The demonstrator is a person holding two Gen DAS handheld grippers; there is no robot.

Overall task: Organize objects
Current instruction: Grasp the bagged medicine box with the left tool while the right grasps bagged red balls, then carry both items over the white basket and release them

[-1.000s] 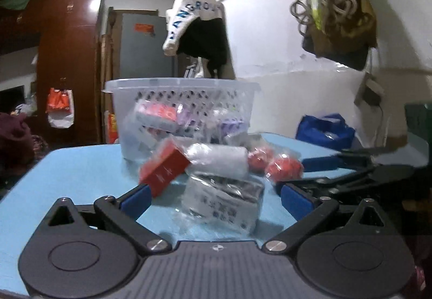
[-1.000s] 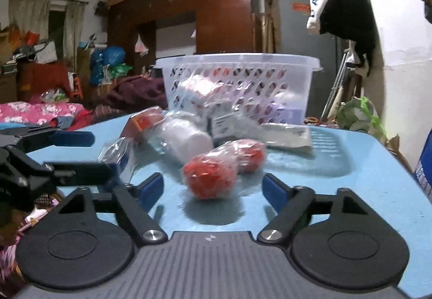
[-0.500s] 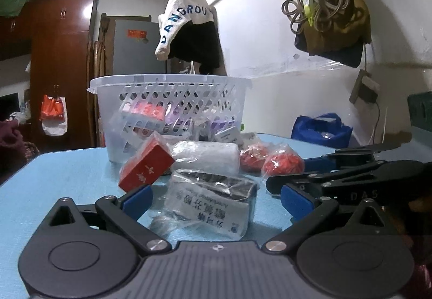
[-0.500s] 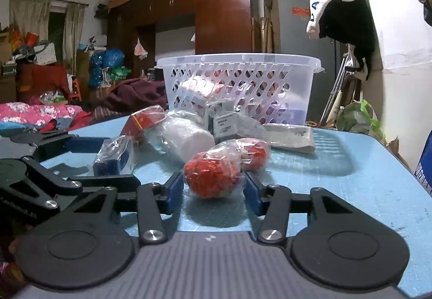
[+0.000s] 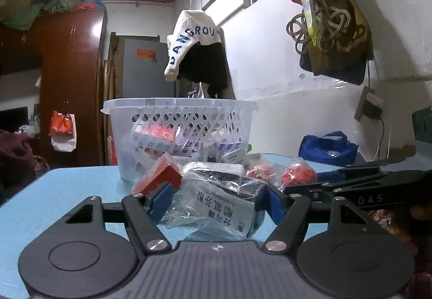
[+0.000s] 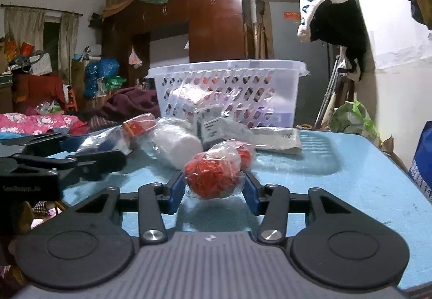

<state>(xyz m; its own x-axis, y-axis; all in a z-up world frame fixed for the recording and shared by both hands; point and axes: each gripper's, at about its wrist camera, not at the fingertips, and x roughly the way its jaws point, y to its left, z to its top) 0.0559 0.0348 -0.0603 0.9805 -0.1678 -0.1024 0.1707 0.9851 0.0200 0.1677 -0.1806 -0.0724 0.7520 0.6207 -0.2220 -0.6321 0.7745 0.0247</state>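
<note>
Left wrist view: left gripper (image 5: pixel 217 197) has its blue fingers (image 5: pixel 161 197) closing around a clear-wrapped printed packet (image 5: pixel 216 204); the pads meet the wrapper on both sides, and the packet lies on the blue counter (image 5: pixel 67 185). Just beyond it sit a red box in film (image 5: pixel 159 177), a white wrapped roll (image 5: pixel 216 167) and two bagged red bundles (image 5: pixel 298 176). Behind the pile stands a white lattice basket (image 5: pixel 178 110), already holding several wrapped packs. Right of the pile, the right gripper (image 5: pixel 348 185) reaches in from the side. Right wrist view: right gripper (image 6: pixel 213 187) has its fingers (image 6: pixel 176 189) closing, pads pressed against a bagged red bundle (image 6: pixel 212 177), which hangs slightly clear of the counter (image 6: pixel 351 177) with its shadow below. A second red bundle (image 6: pixel 245 154) lies just behind, then the white roll (image 6: pixel 175 145) and a flat white packet (image 6: pixel 278 137) in front of the basket (image 6: pixel 226 69). Left gripper (image 6: pixel 67 164) shows at left.
</note>
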